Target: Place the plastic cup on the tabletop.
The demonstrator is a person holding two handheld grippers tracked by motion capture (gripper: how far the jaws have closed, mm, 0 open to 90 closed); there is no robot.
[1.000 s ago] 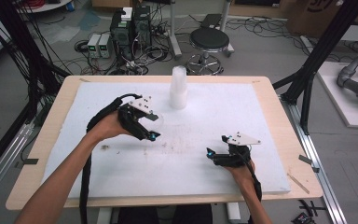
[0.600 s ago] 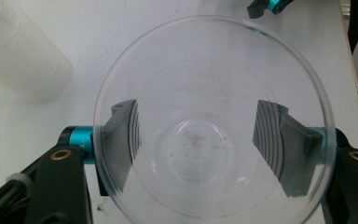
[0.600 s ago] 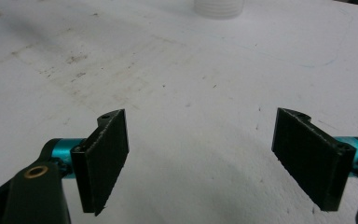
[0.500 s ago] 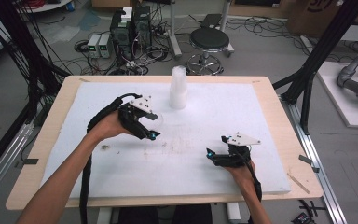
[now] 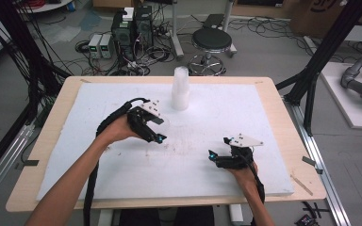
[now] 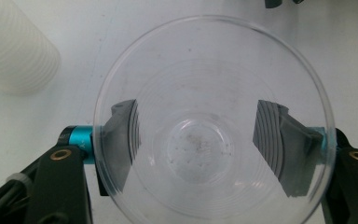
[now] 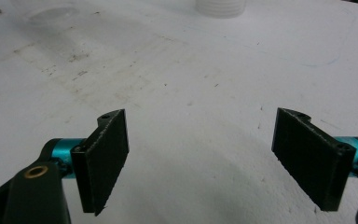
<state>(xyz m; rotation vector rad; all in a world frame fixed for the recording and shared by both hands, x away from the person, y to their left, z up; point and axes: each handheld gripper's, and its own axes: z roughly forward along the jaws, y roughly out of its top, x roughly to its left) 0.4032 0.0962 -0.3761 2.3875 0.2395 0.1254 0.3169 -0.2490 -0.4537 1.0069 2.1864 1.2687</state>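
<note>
The left gripper (image 6: 209,149) pinches a clear plastic cup (image 6: 212,121), one pad pressed on its wall at nine o'clock and the other at three o'clock, the open mouth facing the camera. A stack of white cups (image 5: 180,88) stands on the white board (image 5: 264,113) at about one o'clock from that hand. The right gripper (image 7: 209,158) rests with its pads spread wide over bare board.

Left claw (image 6: 209,154) clamped on clear plastic cup (image 6: 212,121), seen from above; white cup stack (image 6: 14,46) nearby, upper left.
</note>
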